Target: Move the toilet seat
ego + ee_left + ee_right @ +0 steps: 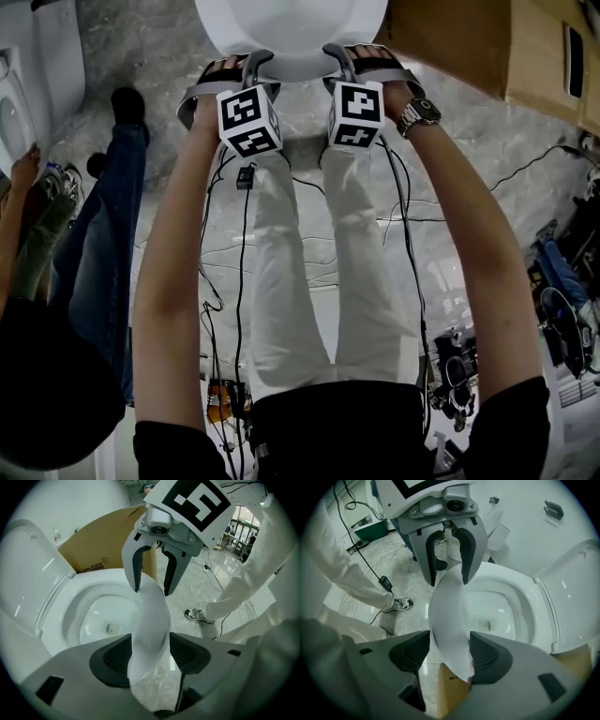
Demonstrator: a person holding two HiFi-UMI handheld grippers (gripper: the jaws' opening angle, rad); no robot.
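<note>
The person leans over the toilet with both arms stretched out. The left gripper [151, 654] and the right gripper [449, 654] sit side by side at the near edge of the toilet seat [150, 620], left of centre and right of centre.

Each gripper's own view shows its jaws spread wide, with the white front rim of the seat running between the pads. The rim nearly fills the gap, but nothing shows the pads squeezing it.

The seat curves across the front of the bowl [93, 616]. Whether it rests fully on the bowl's rim cannot be told. On the far side the lid [28, 573] stands raised. A cardboard box [103, 541] sits just beside the toilet, on the right as the head view shows it.

The person wears white trousers [291, 281] and a wristwatch [417, 114] (on the right wrist). Black cables [239, 281] trail from the grippers across the grey marbled floor [450, 187]. A second person in blue jeans [112, 234] stands at the left.
</note>
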